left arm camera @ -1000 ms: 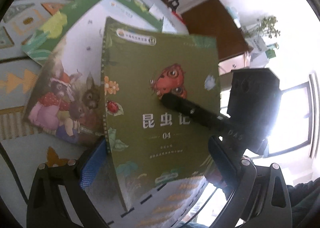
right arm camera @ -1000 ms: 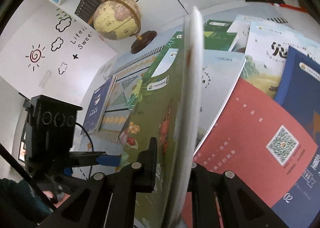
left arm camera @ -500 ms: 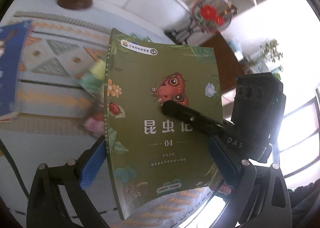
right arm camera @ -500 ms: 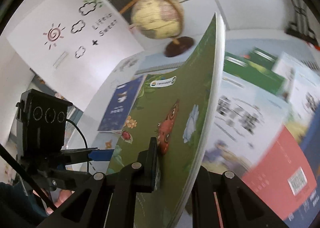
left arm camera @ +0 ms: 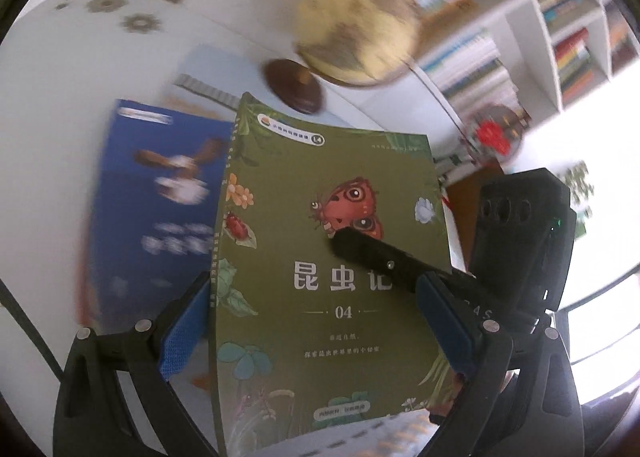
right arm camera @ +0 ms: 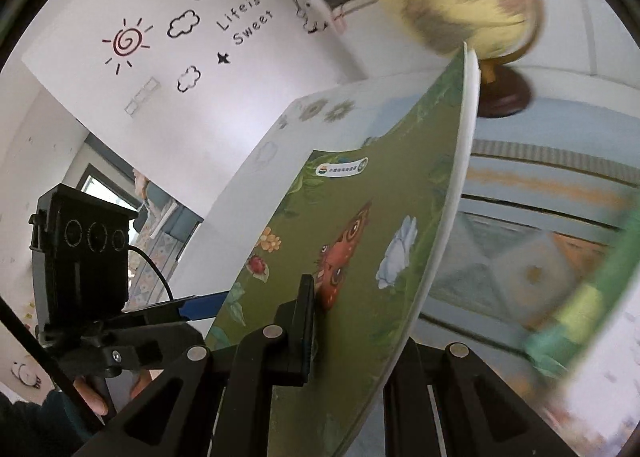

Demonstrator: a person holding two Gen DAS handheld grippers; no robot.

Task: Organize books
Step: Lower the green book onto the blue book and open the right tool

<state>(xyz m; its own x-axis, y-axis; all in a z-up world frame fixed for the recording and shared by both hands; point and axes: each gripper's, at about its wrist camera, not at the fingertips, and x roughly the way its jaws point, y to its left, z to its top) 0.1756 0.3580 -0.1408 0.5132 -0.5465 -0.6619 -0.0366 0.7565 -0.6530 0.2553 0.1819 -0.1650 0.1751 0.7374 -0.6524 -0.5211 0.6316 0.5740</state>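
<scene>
The right tongs (right arm camera: 352,321) pinch the green book (left arm camera: 328,281) (butterfly cover). The left tongs (left arm camera: 316,321) stand wide around its edges, above a blue book (left arm camera: 156,209).

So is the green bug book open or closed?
Closed. The green bug book shows its whole front cover, and its page edges form one flat white strip in the right wrist view.

Bright window (left arm camera: 600,321) glare, globe (left arm camera: 356,29) motion-blurred, fisheye edges dark
</scene>
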